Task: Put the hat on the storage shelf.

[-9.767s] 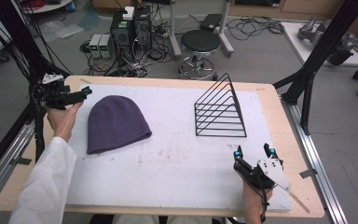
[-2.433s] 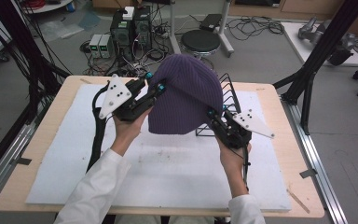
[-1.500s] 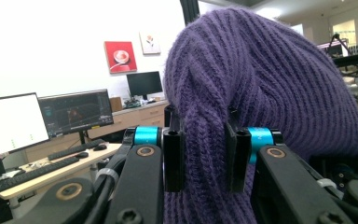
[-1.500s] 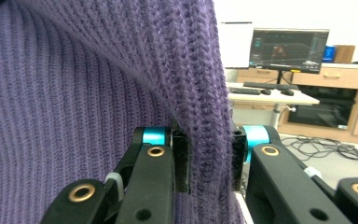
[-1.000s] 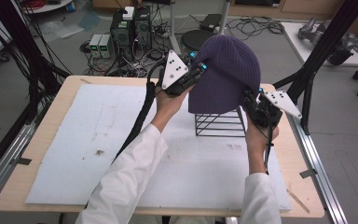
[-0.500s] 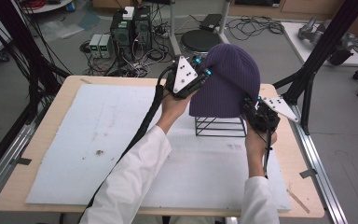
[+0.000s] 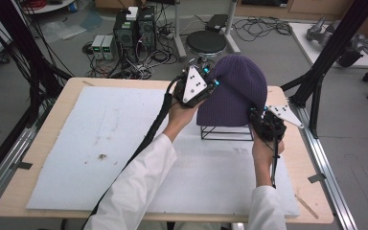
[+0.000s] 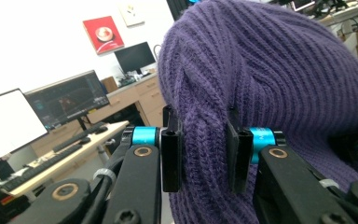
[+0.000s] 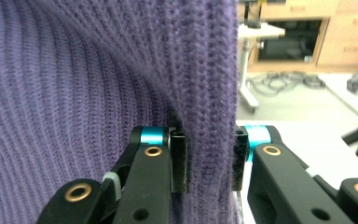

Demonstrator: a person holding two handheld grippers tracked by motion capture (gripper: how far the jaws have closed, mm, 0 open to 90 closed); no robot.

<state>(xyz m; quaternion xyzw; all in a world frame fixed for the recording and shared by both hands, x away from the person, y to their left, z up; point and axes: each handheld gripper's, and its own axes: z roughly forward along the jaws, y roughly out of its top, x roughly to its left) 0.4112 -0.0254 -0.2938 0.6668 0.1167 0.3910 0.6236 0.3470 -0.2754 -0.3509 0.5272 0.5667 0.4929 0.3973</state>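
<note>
Left claw (image 7: 210, 85): I have it pinching a fold of the purple beanie (image 7: 232, 93) at its left side.
Right claw (image 7: 260, 116): pinching the beanie's right edge.
Beanie: draped over the black wire rack (image 7: 226, 132) on the counter (image 7: 67, 103).
Risk: I judge uneven release could snag knit on wires or tip the rack.
Rack contents: hidden under the beanie.

Person wears white long sleeves (image 7: 139, 187) on both arms. Left gripper (image 8: 200, 154) and right gripper (image 9: 209, 158): black bodies, black jaws, cyan collars, brass-coloured screws. Grey three-cornered plate (image 7: 194, 85) atop each. Black cable (image 7: 146, 143) trails from the left unit.
</note>
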